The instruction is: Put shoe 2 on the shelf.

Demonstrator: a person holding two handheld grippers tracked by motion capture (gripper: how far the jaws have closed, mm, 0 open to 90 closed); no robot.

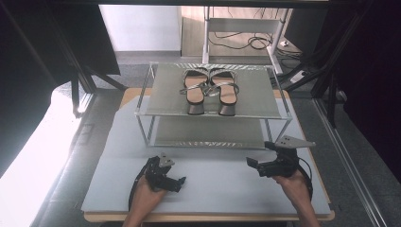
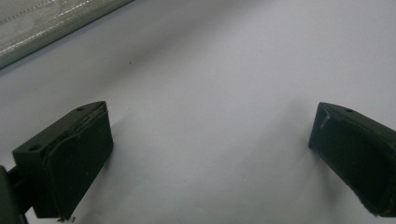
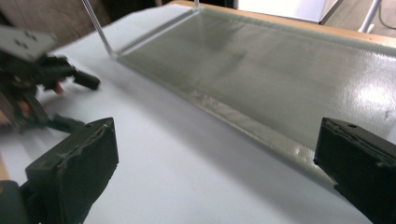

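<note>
The pair of brown heeled sandals with silver straps [image 1: 208, 91] sits on the metal two-tier rack's [image 1: 163, 100] top shelf, while the left gripper [image 1: 176, 181] and right gripper [image 1: 253, 164] rest apart on the grey mat [image 1: 208, 189], jaws wide and empty (placing looks finished).

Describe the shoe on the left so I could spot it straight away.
Find the two-tier metal rack standing on the grey table mat. On its top shelf sits a pair of heeled sandals, heels toward the person. The left sandal has a tan insole and silver straps; unlike its twin, it lies nearer the left gripper.
</note>
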